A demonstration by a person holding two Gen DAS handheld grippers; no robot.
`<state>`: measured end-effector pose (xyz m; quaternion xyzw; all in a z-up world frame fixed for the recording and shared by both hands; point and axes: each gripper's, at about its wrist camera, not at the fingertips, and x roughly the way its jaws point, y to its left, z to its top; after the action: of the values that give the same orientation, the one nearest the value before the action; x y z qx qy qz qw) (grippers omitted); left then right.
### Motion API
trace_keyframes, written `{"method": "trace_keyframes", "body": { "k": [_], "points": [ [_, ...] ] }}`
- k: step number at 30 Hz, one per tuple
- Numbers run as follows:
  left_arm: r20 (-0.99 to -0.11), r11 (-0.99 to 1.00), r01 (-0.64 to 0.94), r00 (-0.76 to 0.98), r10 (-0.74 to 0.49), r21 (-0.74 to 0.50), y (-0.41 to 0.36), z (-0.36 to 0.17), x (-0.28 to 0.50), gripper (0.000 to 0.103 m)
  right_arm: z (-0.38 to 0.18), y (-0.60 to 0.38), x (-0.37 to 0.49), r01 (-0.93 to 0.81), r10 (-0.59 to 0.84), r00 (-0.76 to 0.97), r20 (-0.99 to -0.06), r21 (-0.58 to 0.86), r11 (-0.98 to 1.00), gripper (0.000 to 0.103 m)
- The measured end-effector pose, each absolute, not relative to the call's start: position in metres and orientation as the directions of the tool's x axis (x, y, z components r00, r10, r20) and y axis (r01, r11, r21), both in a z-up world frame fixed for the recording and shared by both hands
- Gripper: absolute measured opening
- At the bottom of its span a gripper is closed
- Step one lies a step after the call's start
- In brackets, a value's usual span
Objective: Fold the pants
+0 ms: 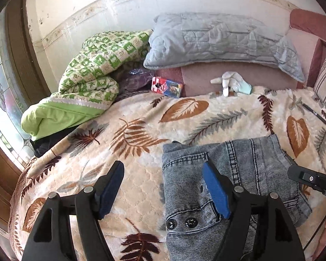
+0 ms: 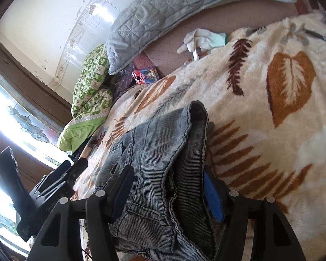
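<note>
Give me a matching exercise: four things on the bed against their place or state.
Things:
1. jeans
2. white glove
3. grey quilted pillow
4. green quilt

Places:
A. bunched up near the window
B. lying along the wall
C. at the leaf blanket's far edge
D. folded, nearest the grippers

Pairs: 1-D, 2-C, 3-B, 4-A

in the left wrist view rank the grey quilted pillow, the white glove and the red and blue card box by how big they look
1. Grey quilted pillow, by far the largest.
2. White glove.
3. Red and blue card box, only slightly smaller than the glove; too close to be sure.
</note>
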<state>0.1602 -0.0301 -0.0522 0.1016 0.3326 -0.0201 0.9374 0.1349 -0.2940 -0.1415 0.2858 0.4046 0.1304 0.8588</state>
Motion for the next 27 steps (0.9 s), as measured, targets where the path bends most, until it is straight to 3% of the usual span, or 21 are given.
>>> {"method": "trace_keyframes", "body": {
  "k": [2, 5, 12, 13, 15, 20, 27],
  "points": [
    [-0.602, 0.981, 0.091, 0.798, 0.030, 0.170, -0.026, -0.039, 0.152, 0.076, -0.130, -0.294, 0.127, -0.009, 0.447, 0.659, -0.604, 0.589, 0.808, 0.065],
    [-0.559, 0.984, 0.070, 0.829, 0.035, 0.164, -0.021, -0.021, 0.136, 0.086, -0.113, -0.291, 0.112, -0.035, 0.425, 0.687, -0.590, 0.557, 0.830, 0.065],
    [-0.473, 0.984, 0.064, 0.881, 0.022, 0.165, -0.016, 0.014, 0.097, 0.088, -0.079, -0.267, 0.064, -0.128, 0.358, 0.747, -0.560, 0.408, 0.904, 0.066],
    [-0.463, 0.984, 0.065, 0.886, 0.020, 0.167, -0.015, 0.017, 0.092, 0.095, -0.075, -0.263, 0.057, -0.141, 0.351, 0.754, -0.555, 0.386, 0.912, 0.066],
    [-0.435, 0.982, 0.062, 0.900, 0.023, 0.180, -0.015, 0.024, 0.080, 0.100, -0.068, -0.254, 0.044, -0.162, 0.335, 0.771, -0.541, 0.342, 0.925, 0.067],
    [-0.378, 0.976, 0.047, 0.925, 0.037, 0.211, -0.012, 0.039, 0.053, 0.100, -0.049, -0.238, 0.013, -0.200, 0.295, 0.828, -0.477, 0.241, 0.950, 0.070],
    [-0.357, 0.984, 0.002, 0.932, 0.063, 0.180, 0.010, 0.054, 0.031, 0.100, -0.046, -0.235, -0.016, -0.174, 0.258, 0.865, -0.431, 0.224, 0.959, 0.071]
  ]
}}
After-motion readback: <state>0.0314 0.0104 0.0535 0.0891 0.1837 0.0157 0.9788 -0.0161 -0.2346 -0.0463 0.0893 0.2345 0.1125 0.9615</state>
